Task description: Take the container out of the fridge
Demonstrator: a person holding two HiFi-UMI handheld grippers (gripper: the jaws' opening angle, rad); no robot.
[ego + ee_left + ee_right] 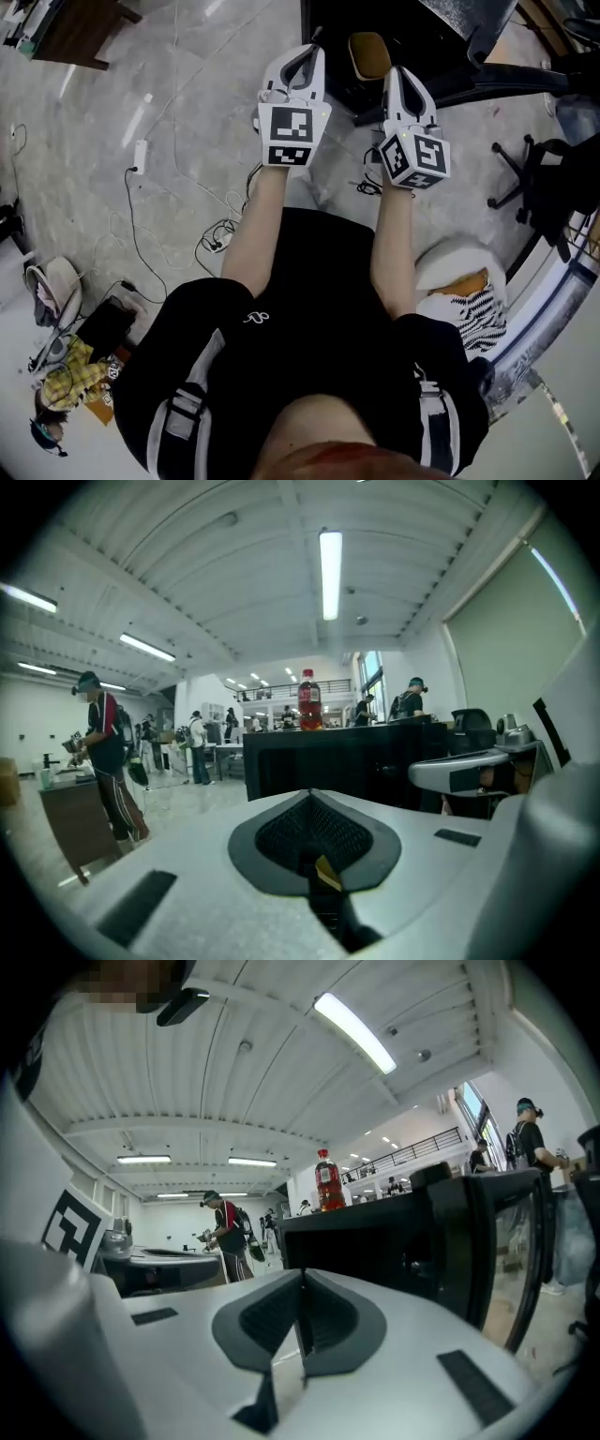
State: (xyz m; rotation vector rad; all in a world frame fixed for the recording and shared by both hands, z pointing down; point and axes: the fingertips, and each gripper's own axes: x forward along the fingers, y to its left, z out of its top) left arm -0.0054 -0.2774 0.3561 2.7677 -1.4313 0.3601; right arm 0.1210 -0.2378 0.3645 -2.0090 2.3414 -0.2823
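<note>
A low black fridge (pixel 394 42) stands on the floor just ahead of me, its front dark. It also fills the middle of the left gripper view as the black fridge (pixel 337 761), with a red bottle (pixel 309 700) on top. In the right gripper view the fridge (pixel 394 1241) has a framed glass panel (pixel 514 1232) at its right side. No container shows in any view. My left gripper (pixel 302 52) and right gripper (pixel 401 75) are held side by side before it, apart from it. Both the left gripper (pixel 311 794) and right gripper (pixel 302 1274) are shut with nothing held.
White cables and a power strip (pixel 141 155) trail over the grey floor at left. A black chair base (pixel 530 173) stands to the right, a white bundle (pixel 459 277) by my right leg. Clutter (pixel 66 366) lies at lower left. A person (pixel 103 752) stands in the background.
</note>
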